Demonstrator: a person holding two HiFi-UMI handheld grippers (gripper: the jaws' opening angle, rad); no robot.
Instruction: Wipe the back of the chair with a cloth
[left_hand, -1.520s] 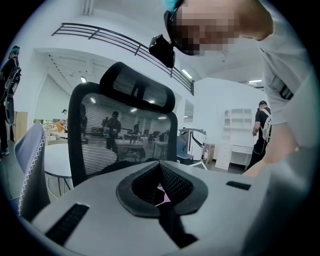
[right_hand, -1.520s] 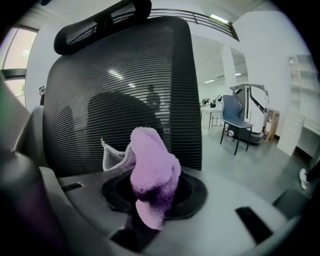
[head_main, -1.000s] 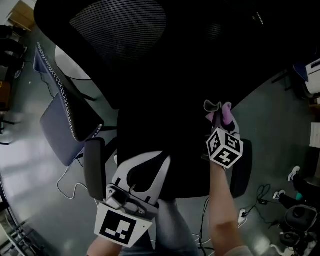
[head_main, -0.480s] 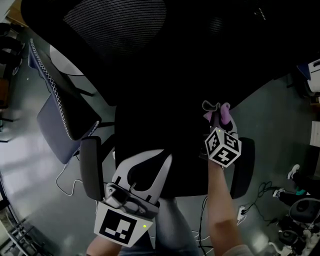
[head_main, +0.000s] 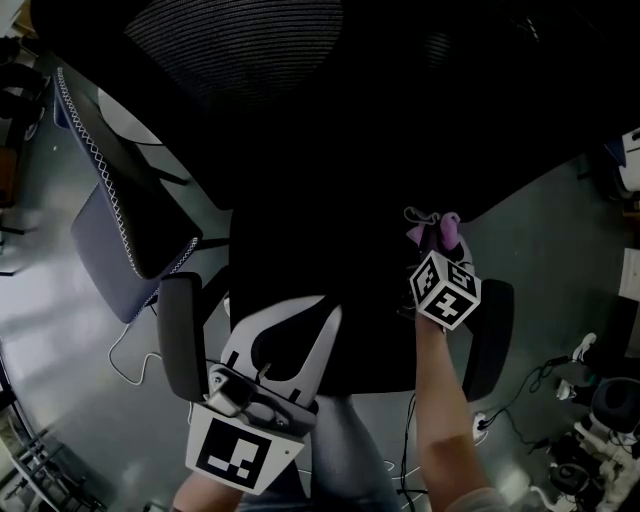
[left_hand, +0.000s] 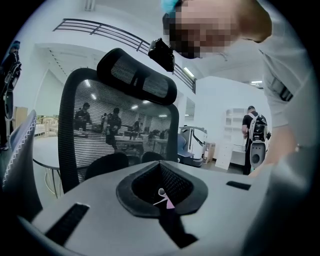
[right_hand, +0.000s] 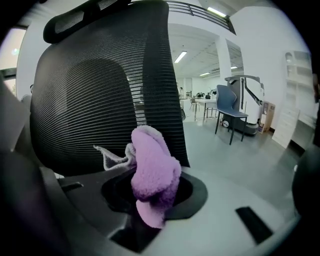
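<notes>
Head view: most of the chair (head_main: 330, 150) is lost in shadow. Only the mesh at its top and its two armrests can be made out clearly. The right gripper (head_main: 433, 238) is held over the dark middle of the chair, nearer the right armrest (head_main: 490, 340). Its jaw tips are covered by the pink cloth (head_main: 440, 228) bunched in them. A bare forearm (head_main: 440, 420) is stretched up to this gripper from below and is cut off at the lower edge. The left gripper (head_main: 288, 312) is held low, beside the left armrest (head_main: 180, 340). The hand behind its marker cube is largely hidden and is cropped by the frame.

Left gripper view: the chair's mesh back and headrest are seen upright beyond the jaws, which are drawn together with nothing gripped. A small pink and white speck (left_hand: 165, 199) is seen in the dark recess, too small to be identified.

Right gripper view: the jaws are clamped on the cloth, which is pushed up in a thick fold in front of the chair's mesh back. Whether the cloth is touching the mesh cannot be told.
</notes>
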